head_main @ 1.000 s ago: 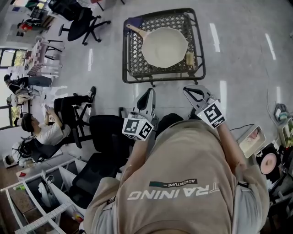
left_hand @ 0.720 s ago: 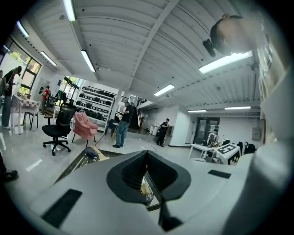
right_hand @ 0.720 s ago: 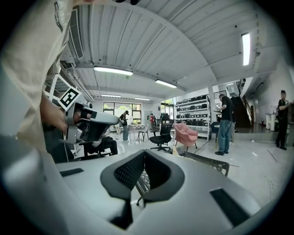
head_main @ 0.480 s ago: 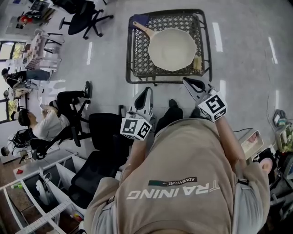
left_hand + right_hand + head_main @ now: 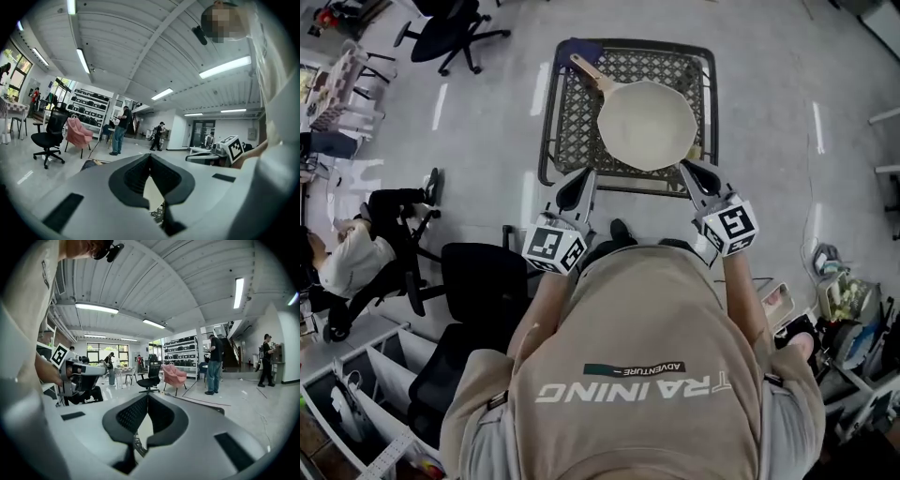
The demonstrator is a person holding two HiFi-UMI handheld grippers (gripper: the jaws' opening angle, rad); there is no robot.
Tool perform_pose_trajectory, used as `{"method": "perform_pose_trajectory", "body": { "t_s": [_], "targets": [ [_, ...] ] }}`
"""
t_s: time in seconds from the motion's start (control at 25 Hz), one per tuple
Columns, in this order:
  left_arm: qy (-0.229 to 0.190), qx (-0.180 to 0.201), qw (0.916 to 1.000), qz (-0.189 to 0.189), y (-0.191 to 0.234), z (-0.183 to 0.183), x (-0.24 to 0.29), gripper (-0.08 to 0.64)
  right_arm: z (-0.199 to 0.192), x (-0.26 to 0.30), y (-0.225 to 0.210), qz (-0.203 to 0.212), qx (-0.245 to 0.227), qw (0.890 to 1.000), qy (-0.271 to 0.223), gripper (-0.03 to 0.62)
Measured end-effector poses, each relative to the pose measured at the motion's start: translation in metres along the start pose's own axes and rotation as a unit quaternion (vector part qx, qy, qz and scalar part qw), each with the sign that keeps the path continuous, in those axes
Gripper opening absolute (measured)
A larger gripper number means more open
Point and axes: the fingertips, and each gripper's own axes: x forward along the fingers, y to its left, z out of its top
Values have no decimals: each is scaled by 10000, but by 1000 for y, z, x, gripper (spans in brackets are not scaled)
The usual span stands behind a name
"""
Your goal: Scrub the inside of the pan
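Observation:
A cream pan [image 5: 647, 124] with a wooden handle [image 5: 586, 70] lies on a black lattice table [image 5: 572, 112]; its handle points to the far left. A small yellowish sponge [image 5: 700, 150] lies at the pan's right rim. My left gripper [image 5: 574, 186] hovers at the table's near edge, left of the pan, jaws shut and empty. Just right of the pan's near rim, my right gripper [image 5: 692, 172] is likewise shut on nothing. In the left gripper view the left gripper [image 5: 150, 157] has its tips together. In the right gripper view the right gripper [image 5: 147, 397] does too.
A blue cloth [image 5: 572, 47] lies at the table's far left corner. A black office chair [image 5: 473, 281] stands close at my left, with a seated person [image 5: 347, 262] beyond it. Shelving [image 5: 356, 412] is at the lower left and clutter [image 5: 844, 309] at the right.
The person has stepped up to the table. Both grippers have moved forward to its near edge, either side of the pan, and stayed shut.

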Motion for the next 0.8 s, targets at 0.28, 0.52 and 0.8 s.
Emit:
{"method": "perform_pose_trajectory", "body": {
  "t_s": [0.28,0.52,0.8],
  "targets": [
    [137,-192,9996,-175,47,-23,7,18,-9,4,-10,-469,-57,9983,338,17],
    [60,-370,9993,-67,62,-25,34,18,-19,3,-28,-567,98,9970,524,17],
    [322,-113,9993,-160,48,-16,77,18,-49,26,-76,-485,370,9960,650,17]
  ]
}}
